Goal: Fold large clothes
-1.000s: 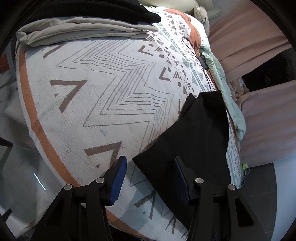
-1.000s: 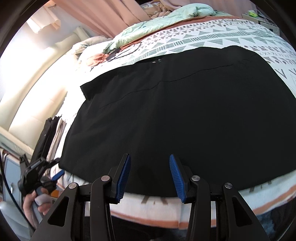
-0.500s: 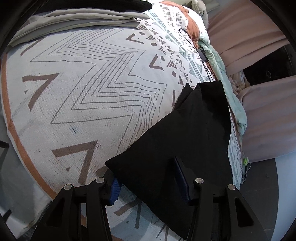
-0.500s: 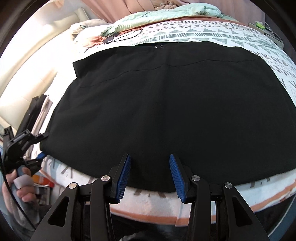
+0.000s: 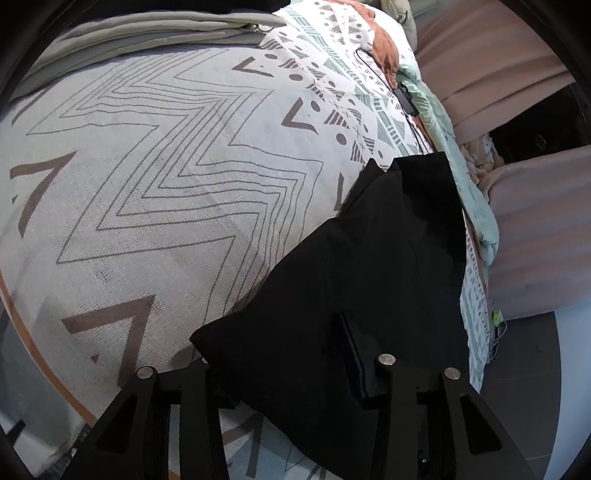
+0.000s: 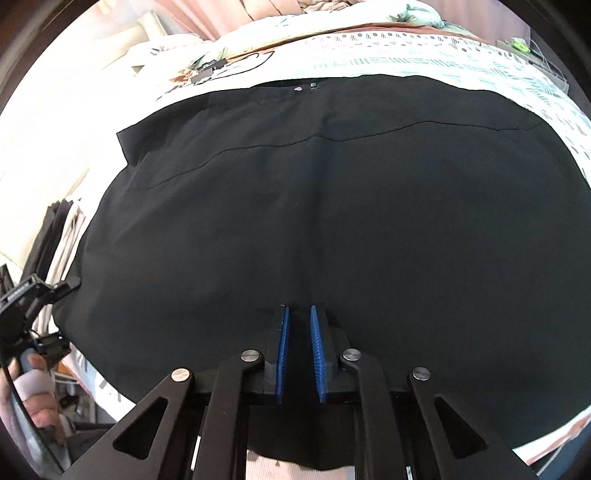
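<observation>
A large black garment (image 6: 332, 221) lies spread flat on the patterned bedspread (image 5: 166, 166). In the right wrist view my right gripper (image 6: 297, 350) sits at the garment's near hem. Its blue pads are closing to a narrow gap, and a ridge of black cloth is pinched between them. In the left wrist view my left gripper (image 5: 284, 358) straddles the garment's corner (image 5: 295, 314). Its jaws are closing but still stand well apart. The cloth covers the left finger, and the right finger (image 5: 356, 354) shows on top. The right wrist view shows that gripper (image 6: 55, 291) and the person's hand (image 6: 33, 391) at the garment's left corner.
Folded grey clothes (image 5: 147, 33) are stacked at the far end of the bed. A black cable with a small box (image 5: 404, 99) lies near a mint quilt (image 5: 454, 155). Pink curtains (image 5: 517, 92) hang beyond. The bed's edge with its orange stripe (image 5: 22, 325) runs close by.
The left gripper slid onto the garment's corner, which now covers its left finger. The right gripper dropped to the hem and its pads came nearly together on the cloth.
</observation>
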Available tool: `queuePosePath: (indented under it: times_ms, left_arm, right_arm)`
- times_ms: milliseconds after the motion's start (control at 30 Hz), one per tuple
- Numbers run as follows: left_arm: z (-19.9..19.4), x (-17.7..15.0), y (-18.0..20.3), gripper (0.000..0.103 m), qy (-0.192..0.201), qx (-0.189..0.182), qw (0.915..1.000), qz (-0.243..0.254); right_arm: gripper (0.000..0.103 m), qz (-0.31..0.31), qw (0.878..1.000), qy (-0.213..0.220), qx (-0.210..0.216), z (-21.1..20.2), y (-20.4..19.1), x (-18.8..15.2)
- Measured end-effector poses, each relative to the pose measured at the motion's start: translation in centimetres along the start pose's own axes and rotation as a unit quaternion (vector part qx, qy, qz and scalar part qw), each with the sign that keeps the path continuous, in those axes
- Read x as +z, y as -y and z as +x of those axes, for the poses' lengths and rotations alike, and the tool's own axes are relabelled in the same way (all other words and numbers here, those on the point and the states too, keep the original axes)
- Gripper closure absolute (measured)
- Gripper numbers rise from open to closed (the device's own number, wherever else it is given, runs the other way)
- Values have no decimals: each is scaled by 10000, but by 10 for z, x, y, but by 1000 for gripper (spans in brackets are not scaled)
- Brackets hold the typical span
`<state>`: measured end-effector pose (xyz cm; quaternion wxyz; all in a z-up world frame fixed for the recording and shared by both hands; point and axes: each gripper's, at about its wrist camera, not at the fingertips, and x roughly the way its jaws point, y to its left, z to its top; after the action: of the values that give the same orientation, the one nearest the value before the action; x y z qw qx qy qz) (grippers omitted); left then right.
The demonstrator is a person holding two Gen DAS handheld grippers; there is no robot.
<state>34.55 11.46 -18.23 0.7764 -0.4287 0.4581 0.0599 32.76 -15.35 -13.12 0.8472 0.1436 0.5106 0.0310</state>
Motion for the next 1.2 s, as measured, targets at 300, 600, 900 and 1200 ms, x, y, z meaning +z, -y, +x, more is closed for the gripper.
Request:
queuePosePath:
  times_ms: [300,600,900,1200]
  left_arm:
    - [-21,-8,-2,90,239,-491,9985,-33]
    - [-51,-30,-19,92,521,-745,9956,-222]
    - [-54,-39,-29,91,457,-907,9935,-517]
    - [-41,-29,-19,32,58,-979,9940,-494]
  right_arm:
    - [90,233,9988,212,370,-15,5,0]
    - [89,299,9956,646,608,-55,11,-26]
    - [89,-310,9975,411,484,-61,-9,-43]
    - [89,-318,9992,-135,212,-20,-18,-19]
